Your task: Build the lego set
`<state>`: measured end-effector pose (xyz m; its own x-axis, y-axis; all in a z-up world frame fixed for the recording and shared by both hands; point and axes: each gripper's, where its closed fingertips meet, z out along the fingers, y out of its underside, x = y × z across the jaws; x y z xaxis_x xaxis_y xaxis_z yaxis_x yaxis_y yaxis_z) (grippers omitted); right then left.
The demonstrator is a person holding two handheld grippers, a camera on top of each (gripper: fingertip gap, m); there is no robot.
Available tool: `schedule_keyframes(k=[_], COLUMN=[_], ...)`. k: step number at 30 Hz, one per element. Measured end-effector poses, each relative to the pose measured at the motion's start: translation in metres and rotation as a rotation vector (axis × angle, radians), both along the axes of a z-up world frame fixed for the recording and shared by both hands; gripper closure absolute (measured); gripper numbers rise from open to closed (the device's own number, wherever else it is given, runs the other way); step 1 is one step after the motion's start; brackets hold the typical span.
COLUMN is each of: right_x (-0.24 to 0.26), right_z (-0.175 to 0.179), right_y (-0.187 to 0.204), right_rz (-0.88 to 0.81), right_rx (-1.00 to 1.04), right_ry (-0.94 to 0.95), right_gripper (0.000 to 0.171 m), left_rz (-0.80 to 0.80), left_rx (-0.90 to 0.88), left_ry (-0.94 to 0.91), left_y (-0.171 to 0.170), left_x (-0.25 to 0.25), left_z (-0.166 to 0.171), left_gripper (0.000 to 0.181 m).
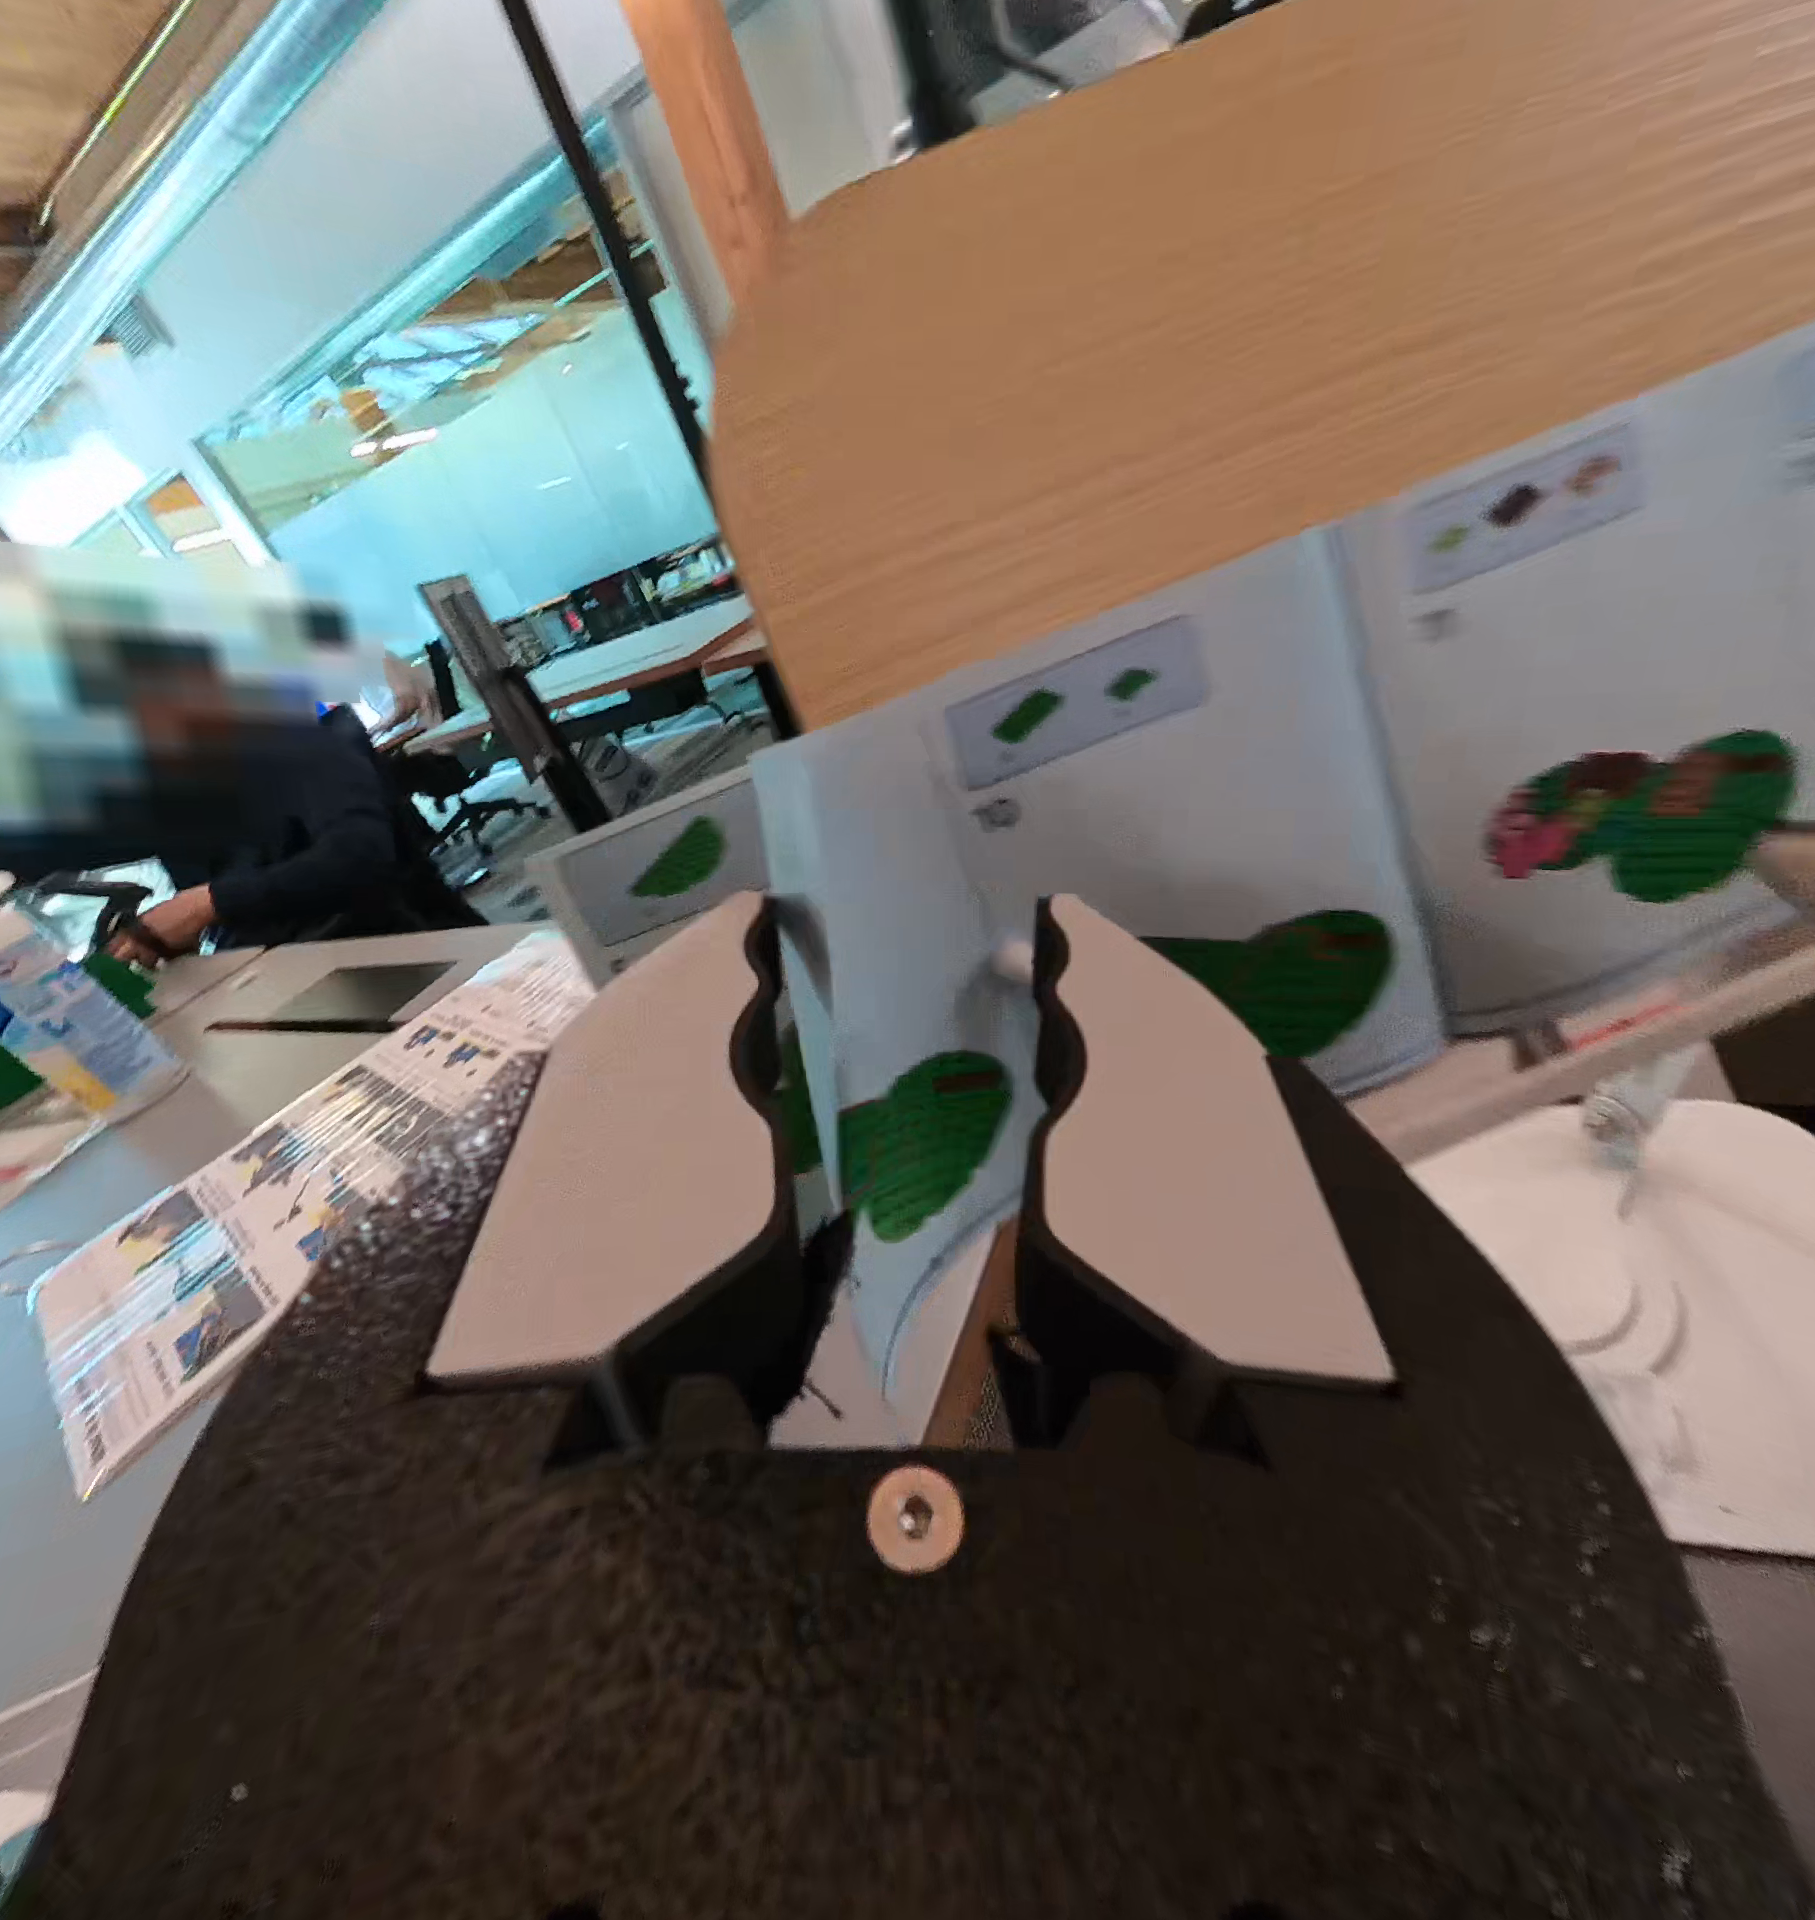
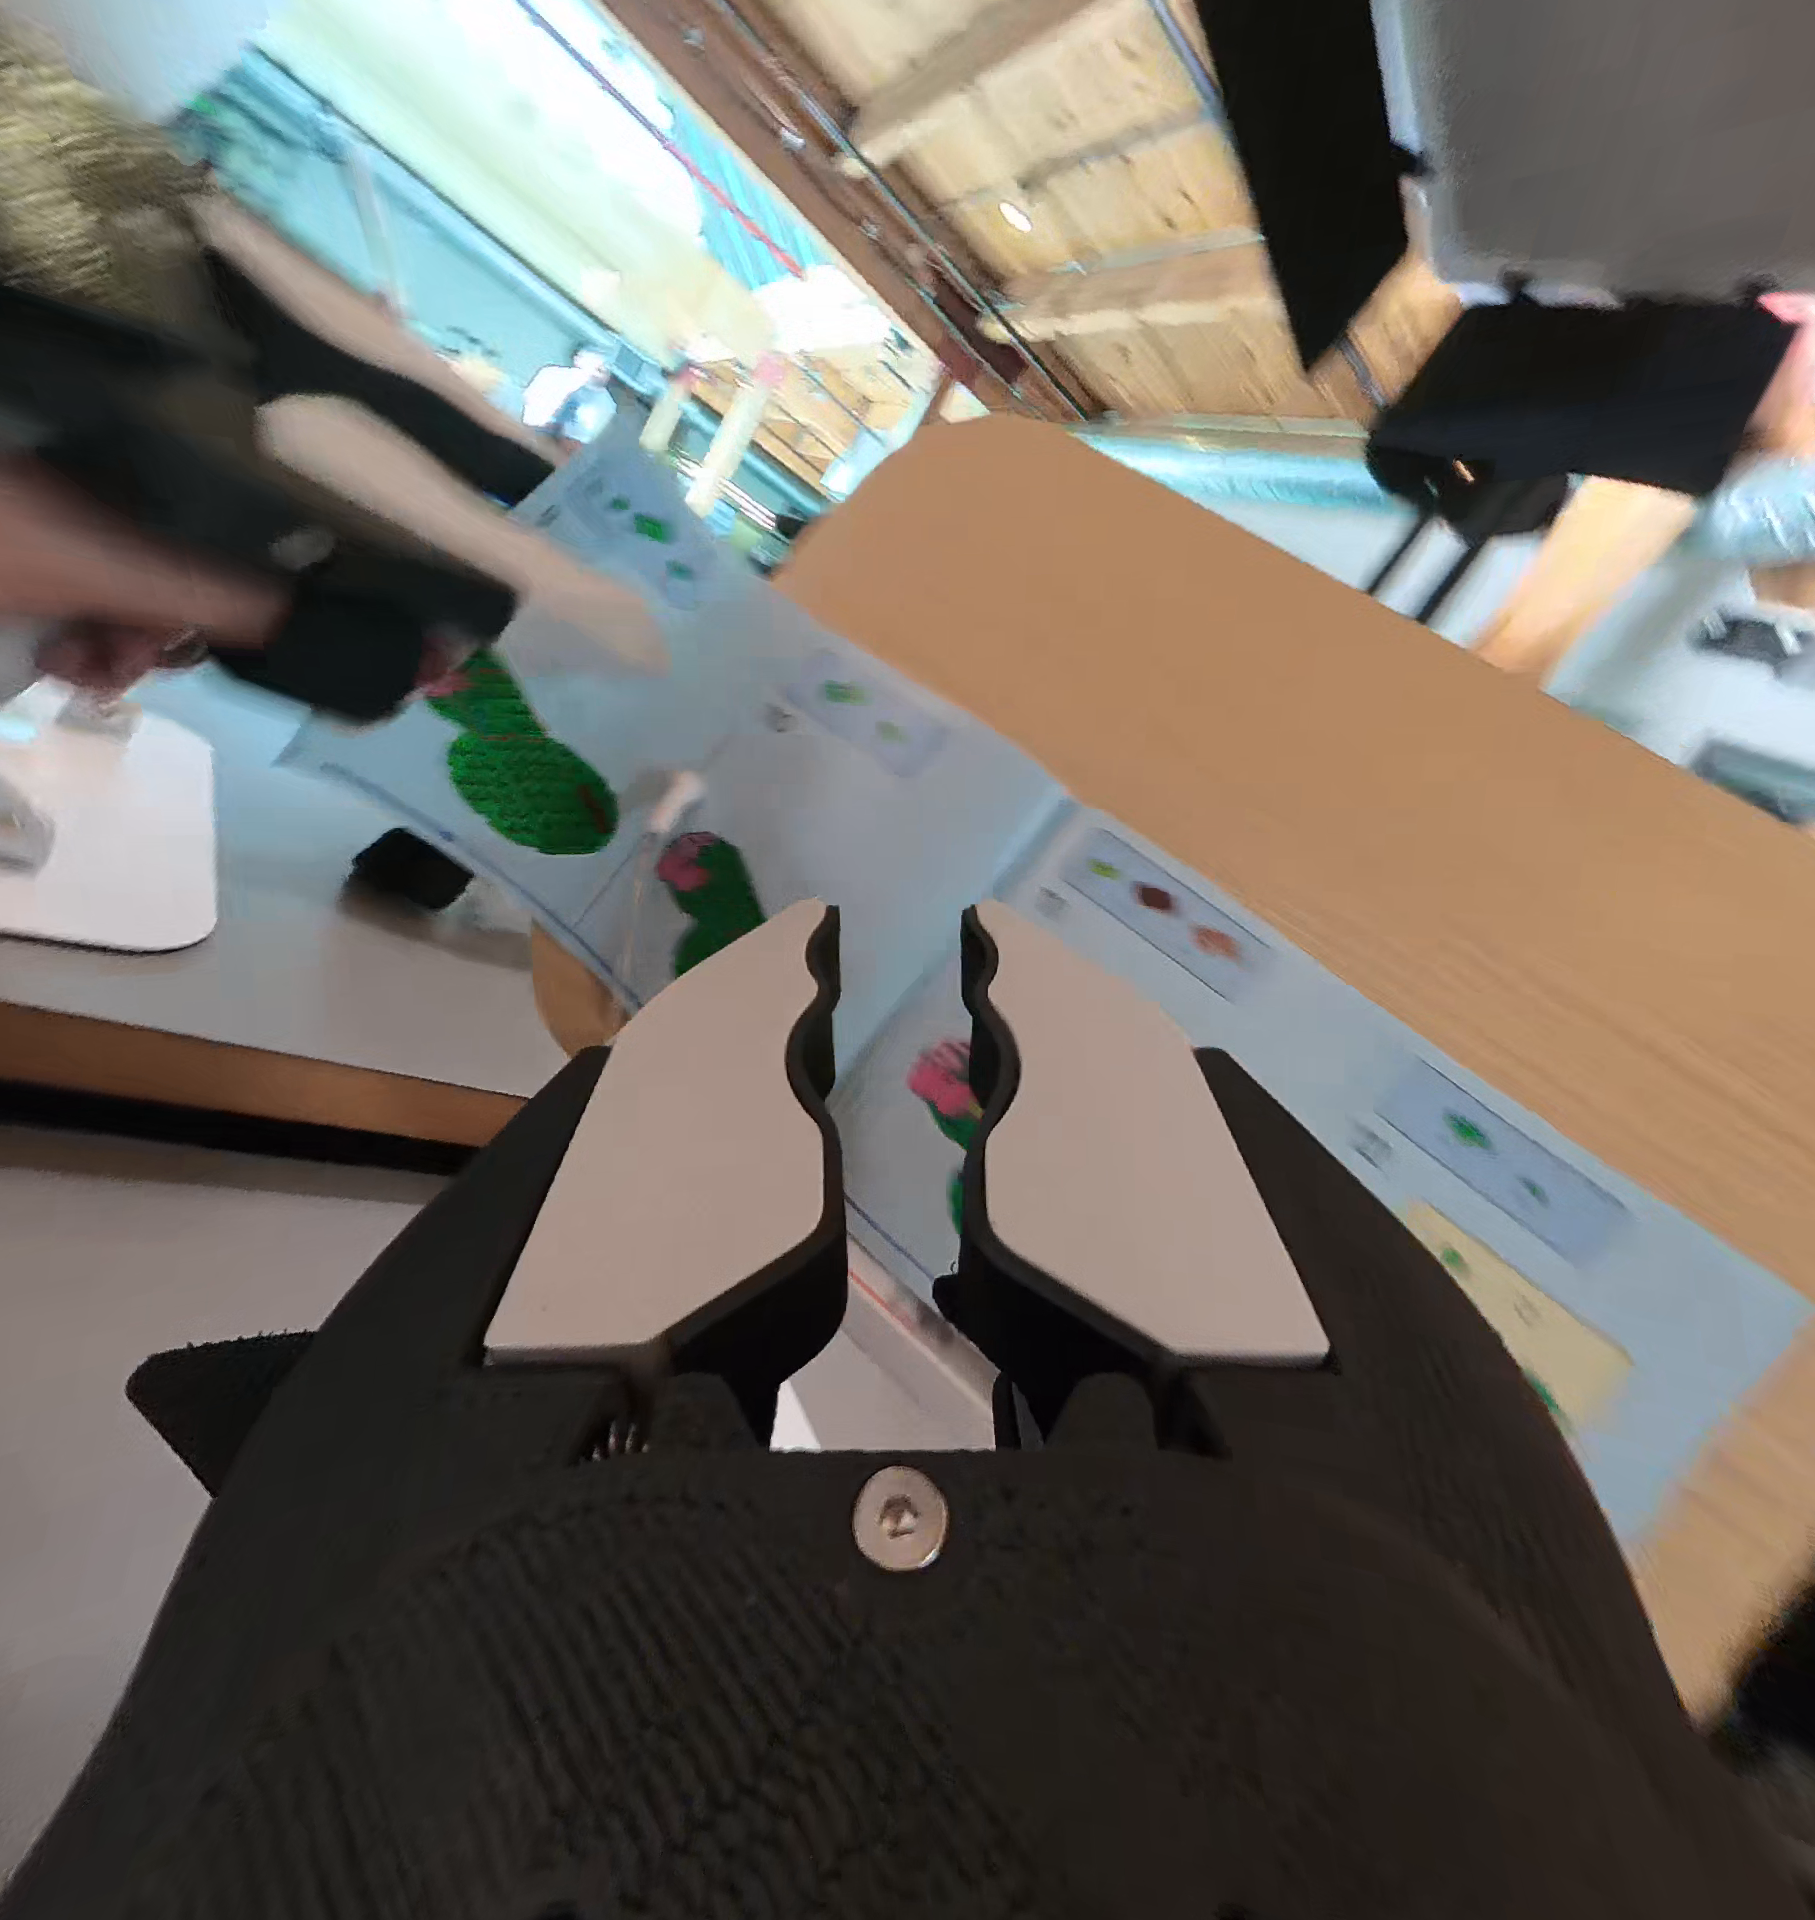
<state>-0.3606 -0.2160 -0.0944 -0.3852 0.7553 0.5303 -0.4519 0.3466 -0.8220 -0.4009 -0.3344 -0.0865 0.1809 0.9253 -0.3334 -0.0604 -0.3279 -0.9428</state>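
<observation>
Nearest the lens, coarse black printed body of the left gripper (image 1: 908,935), pale flat plates on wavy-edged black fingers. Fingers spread fairly wide, astride a lifted page of the instruction booklet (image 1: 1090,862) but not visibly pinching it; nothing held. Right gripper (image 2: 898,925) likewise parted, narrower gap, empty, aimed at the same booklet (image 2: 882,831).

Booklet propped open against a tan wood-grain board (image 1: 1246,364), pages standing and curling, printed with green and pink build pictures. No loose bricks or built model made out in either view; too much blur to say more.

Judged thin, light and floppy: glossy paper, likely to slip between smooth plates and to crease or tear if tugged. Best taken at a free page edge or corner, pinched shallowly, turned slowly.

Outward: white smooth stand base (image 1: 1609,1299) with rounded corners on the grey tabletop, a plastic-wrapped printed leaflet (image 1: 259,1195) lying flat to the left, a wipes pack (image 1: 61,1029) farther off, a seated person (image 1: 290,831) beyond.
</observation>
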Motion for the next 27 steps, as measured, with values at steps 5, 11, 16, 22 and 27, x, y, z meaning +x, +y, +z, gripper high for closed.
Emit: schedule_keyframes(k=[5,11,16,22,27], right_x=[0.010,0.038,0.073,0.114,0.135], right_z=[0.003,0.021,0.031,0.023,-0.037], right_y=[0.030,0.035,0.046,0.045,0.080], right_rz=[-0.097,-0.124,-0.201,-0.156,-0.182], right_rx=[-0.004,0.006,0.023,0.007,0.236], right_ry=[-0.076,-0.058,-0.059,-0.136,-0.365], right_gripper=[0.151,0.151,0.151,0.150,0.146], left_rz=[-0.218,-0.363,-0.479,-0.619,-0.762], left_rx=[-0.117,-0.133,-0.142,-0.230,-0.152], left_ry=[0.022,0.106,0.217,0.280,0.172], left_y=[0.069,0.114,0.131,0.161,0.169], left_x=[0.040,0.094,0.127,0.154,0.165], left_z=[-0.041,-0.109,-0.146,-0.162,-0.169], left_gripper=[0.110,0.110,0.116,0.118,0.118])
